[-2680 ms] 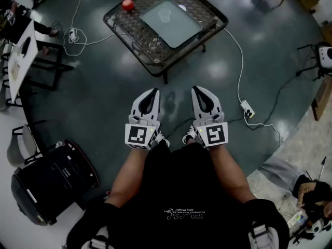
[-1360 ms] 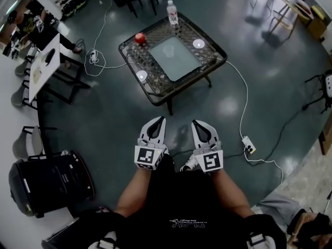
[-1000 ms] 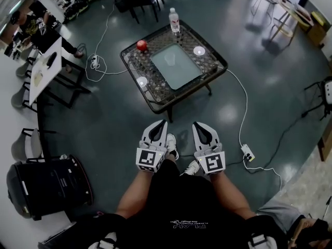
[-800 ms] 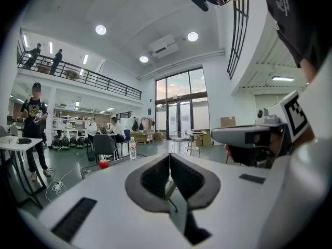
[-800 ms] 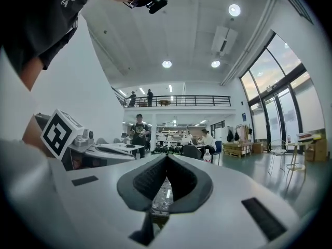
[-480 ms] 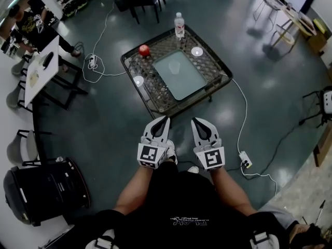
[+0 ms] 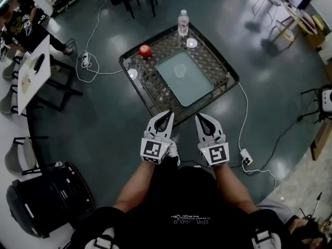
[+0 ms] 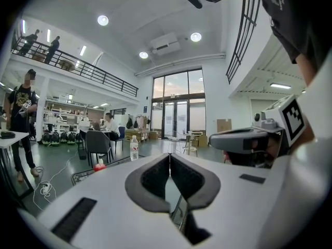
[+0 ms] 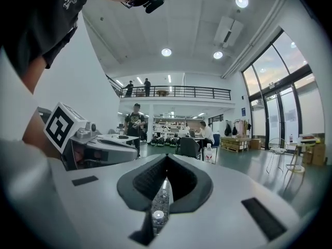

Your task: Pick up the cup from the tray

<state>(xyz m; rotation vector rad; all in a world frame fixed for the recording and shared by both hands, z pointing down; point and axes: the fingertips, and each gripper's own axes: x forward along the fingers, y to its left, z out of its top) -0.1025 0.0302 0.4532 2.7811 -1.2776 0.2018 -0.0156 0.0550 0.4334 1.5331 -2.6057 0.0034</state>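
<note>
A dark wire-mesh tabletop (image 7: 155, 90) fills the upper middle of the head view, with a pale, frosted-looking rectangular tray (image 7: 196, 91) lying at its centre. The cup (image 7: 180, 70) stands on the upper half of that tray. It is small and clear, so see-through that it shows only as a faint round outline with a lighter rim against the pale surface, and nothing can be made out inside it. Off the tray, a red apple (image 7: 144, 50) sits toward the upper left of the mesh and a water bottle (image 7: 182, 22) stands upright at the top corner. One small white disc (image 7: 191, 43) lies just below the bottle and another (image 7: 133, 73) lies at the left edge. The left gripper (image 7: 169, 113) and the right gripper (image 7: 199, 116) are side by side in the lower middle of the frame. Both point up toward the near corner of the tabletop and both are well apart from the cup. Each gripper's own view shows its fingers pressed together at the tips with nothing between them. On the dark floor at the right, a white cable runs down to a power strip (image 7: 245, 156).
</note>
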